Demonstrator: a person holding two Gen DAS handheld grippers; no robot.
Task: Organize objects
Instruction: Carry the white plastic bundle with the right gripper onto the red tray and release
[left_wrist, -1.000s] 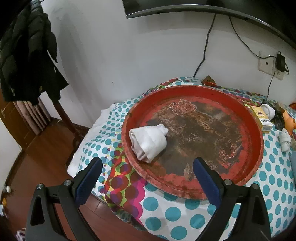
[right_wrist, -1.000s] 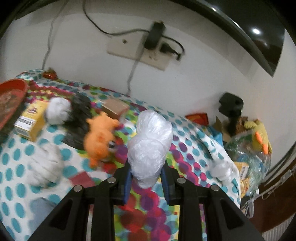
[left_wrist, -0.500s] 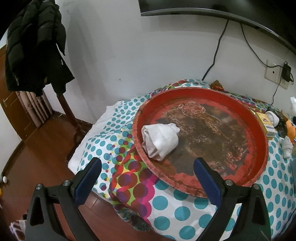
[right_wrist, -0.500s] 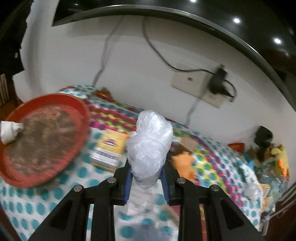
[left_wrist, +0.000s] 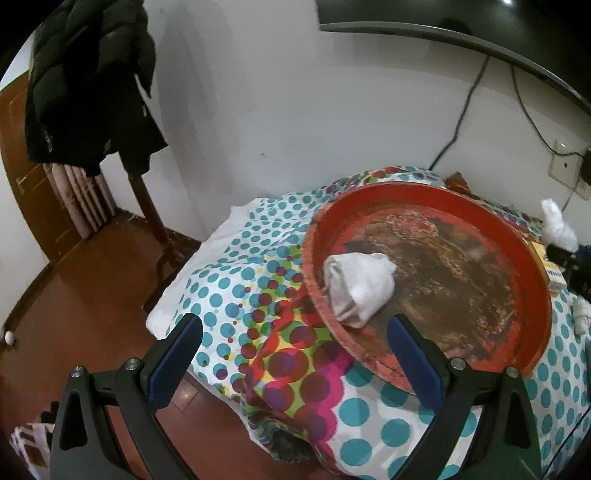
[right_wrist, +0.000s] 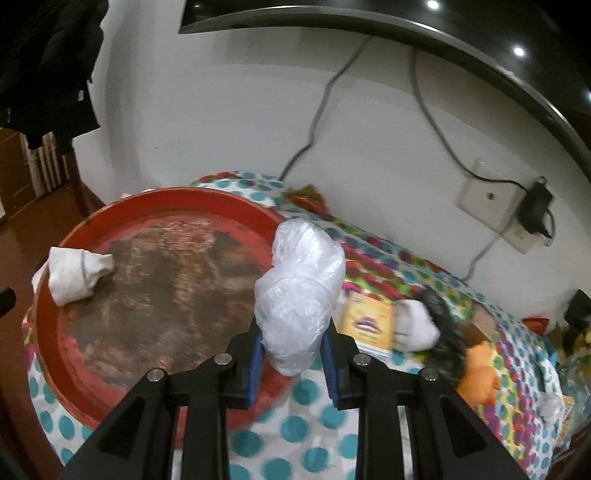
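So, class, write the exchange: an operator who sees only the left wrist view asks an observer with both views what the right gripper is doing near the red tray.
Operator: I see the red tray with a white rolled cloth in it. Is the right gripper carrying anything?
Observer: Yes. The right gripper is shut on a crumpled clear plastic bag.
Operator: Where is it relative to the tray?
Observer: It appears in front of the tray's right edge; whether it is above the rim I cannot tell.
Operator: What lies past my right edge?
Observer: An orange plush toy lies on the dotted cloth, beyond the yellow box.
Operator: My left gripper?
Observer: Open, holding nothing.
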